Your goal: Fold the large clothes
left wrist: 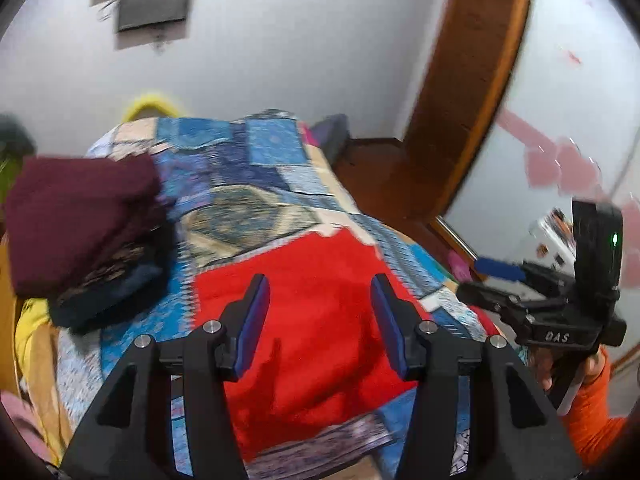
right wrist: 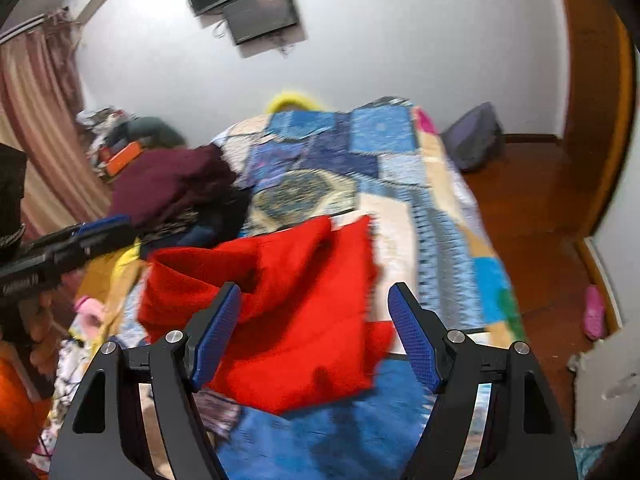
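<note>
The red garment point(left wrist: 316, 320) lies folded on the bed point(left wrist: 256, 184), beside the maroon clothes pile point(left wrist: 80, 220). Above it, the left gripper point(left wrist: 320, 316) and right gripper point(right wrist: 316, 328) stand spread, holding nothing.

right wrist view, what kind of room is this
Most likely a home bedroom: a bed under a patchwork bedspread, a folded clothes pile on it beside a red garment, and a wall-mounted TV.
</note>
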`<state>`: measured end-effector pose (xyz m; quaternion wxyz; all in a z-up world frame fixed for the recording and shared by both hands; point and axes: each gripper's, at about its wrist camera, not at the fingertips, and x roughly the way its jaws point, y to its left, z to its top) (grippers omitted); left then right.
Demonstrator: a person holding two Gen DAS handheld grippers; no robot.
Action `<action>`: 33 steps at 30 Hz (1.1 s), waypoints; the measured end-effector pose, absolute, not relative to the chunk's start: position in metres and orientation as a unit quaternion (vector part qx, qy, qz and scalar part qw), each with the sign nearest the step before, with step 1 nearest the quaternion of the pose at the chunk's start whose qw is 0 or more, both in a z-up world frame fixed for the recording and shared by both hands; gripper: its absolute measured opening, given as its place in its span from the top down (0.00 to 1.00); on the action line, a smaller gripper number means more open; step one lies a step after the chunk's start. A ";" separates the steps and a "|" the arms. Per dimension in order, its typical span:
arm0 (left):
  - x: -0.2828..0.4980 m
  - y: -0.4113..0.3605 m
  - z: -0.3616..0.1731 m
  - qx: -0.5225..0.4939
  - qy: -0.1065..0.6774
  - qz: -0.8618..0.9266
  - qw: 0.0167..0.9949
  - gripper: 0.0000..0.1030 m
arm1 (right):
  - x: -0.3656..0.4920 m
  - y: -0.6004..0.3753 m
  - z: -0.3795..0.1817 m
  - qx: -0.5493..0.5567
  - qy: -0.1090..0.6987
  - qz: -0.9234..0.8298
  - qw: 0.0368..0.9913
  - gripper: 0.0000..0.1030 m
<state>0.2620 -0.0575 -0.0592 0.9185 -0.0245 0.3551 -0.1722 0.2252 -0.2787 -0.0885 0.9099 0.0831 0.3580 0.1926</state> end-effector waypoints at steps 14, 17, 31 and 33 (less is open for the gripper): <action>0.293 -0.020 -0.176 -0.009 0.462 -0.150 0.874 0.46 | 0.258 -0.222 -0.074 0.111 0.390 0.238 0.883 0.28; 0.290 -0.038 -0.188 0.012 0.457 -0.164 0.874 0.46 | 0.274 -0.217 -0.081 0.116 0.419 0.241 0.868 0.25; 0.285 -0.028 -0.200 -0.053 0.446 -0.208 0.869 0.43 | 0.331 -0.202 -0.182 0.153 0.574 0.234 0.770 0.22; 0.284 -0.026 -0.199 -0.057 0.448 -0.210 0.867 0.43 | 0.329 -0.196 -0.181 0.147 0.569 0.246 0.771 0.22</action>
